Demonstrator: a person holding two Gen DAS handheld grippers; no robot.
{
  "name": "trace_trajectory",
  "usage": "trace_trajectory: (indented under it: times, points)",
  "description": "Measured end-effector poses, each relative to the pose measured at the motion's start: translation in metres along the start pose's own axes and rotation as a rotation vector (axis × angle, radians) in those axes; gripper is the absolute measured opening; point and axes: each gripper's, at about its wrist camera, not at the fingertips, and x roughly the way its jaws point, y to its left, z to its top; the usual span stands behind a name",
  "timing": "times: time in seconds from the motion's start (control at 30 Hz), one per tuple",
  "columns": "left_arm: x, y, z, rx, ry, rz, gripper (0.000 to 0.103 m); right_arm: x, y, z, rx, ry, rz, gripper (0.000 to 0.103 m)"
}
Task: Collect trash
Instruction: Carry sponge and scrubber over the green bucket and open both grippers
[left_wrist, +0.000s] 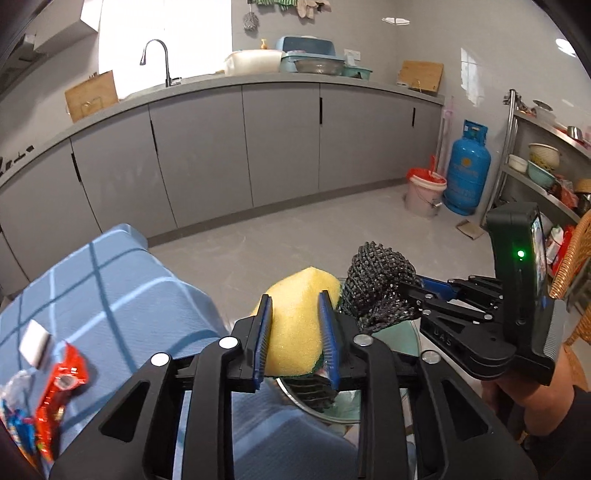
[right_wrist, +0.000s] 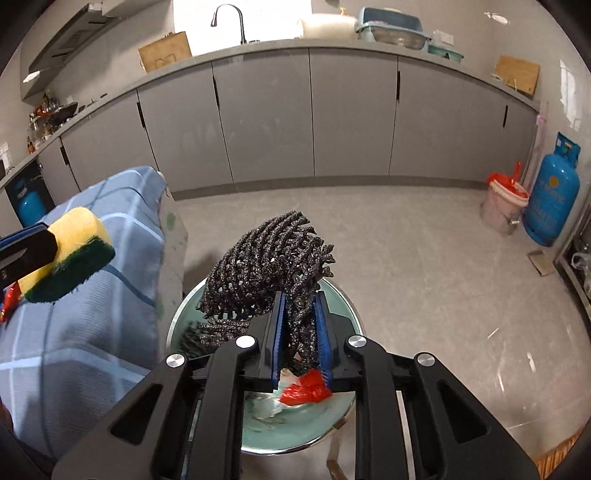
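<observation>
My left gripper (left_wrist: 295, 310) is shut on a yellow sponge with a green scouring side (left_wrist: 301, 314); the sponge also shows at the left of the right wrist view (right_wrist: 70, 251). My right gripper (right_wrist: 300, 314) is shut on a black mesh scrubber (right_wrist: 269, 266), held over a round green-lined bin (right_wrist: 343, 410). In the left wrist view the scrubber (left_wrist: 376, 284) hangs just right of the sponge, with the right gripper (left_wrist: 413, 295) beside it. Red trash (right_wrist: 304, 389) lies inside the bin. Snack wrappers (left_wrist: 61, 384) lie on the blue checked tablecloth (left_wrist: 122, 288).
Grey kitchen cabinets (left_wrist: 280, 140) run along the far wall. A blue gas cylinder (left_wrist: 467, 173) and a pink bucket with a red bag (left_wrist: 424, 194) stand at the right. A metal shelf rack (left_wrist: 535, 166) and a wicker chair (left_wrist: 572, 258) are at the far right.
</observation>
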Motion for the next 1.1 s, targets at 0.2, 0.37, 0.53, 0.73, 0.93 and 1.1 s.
trace_trajectory:
  times: [0.2, 0.37, 0.53, 0.73, 0.93, 1.1]
  points:
    - [0.014, -0.01, -0.006, 0.016, 0.018, -0.013, 0.077, 0.009, -0.014, -0.003, 0.04, -0.002, 0.006, 0.058]
    - [0.007, 0.007, -0.004, -0.006, 0.017, 0.026, 0.083, 0.002, -0.024, -0.003, 0.096, -0.018, -0.007, 0.066]
    - [-0.011, 0.034, 0.001, -0.025, -0.007, 0.103, 0.085, -0.007, -0.027, -0.005, 0.13, -0.027, -0.003, 0.072]
    - [-0.044, 0.062, 0.006, -0.047, -0.049, 0.192, 0.092, -0.02, -0.017, -0.006, 0.149, -0.038, 0.021, 0.076]
    - [-0.083, 0.096, -0.002, -0.053, -0.075, 0.313, 0.092, -0.033, 0.012, 0.0, 0.124, -0.051, 0.06, 0.077]
    - [-0.109, 0.136, -0.016, -0.111, -0.063, 0.41, 0.092, -0.038, 0.048, 0.004, 0.088, -0.05, 0.109, 0.077]
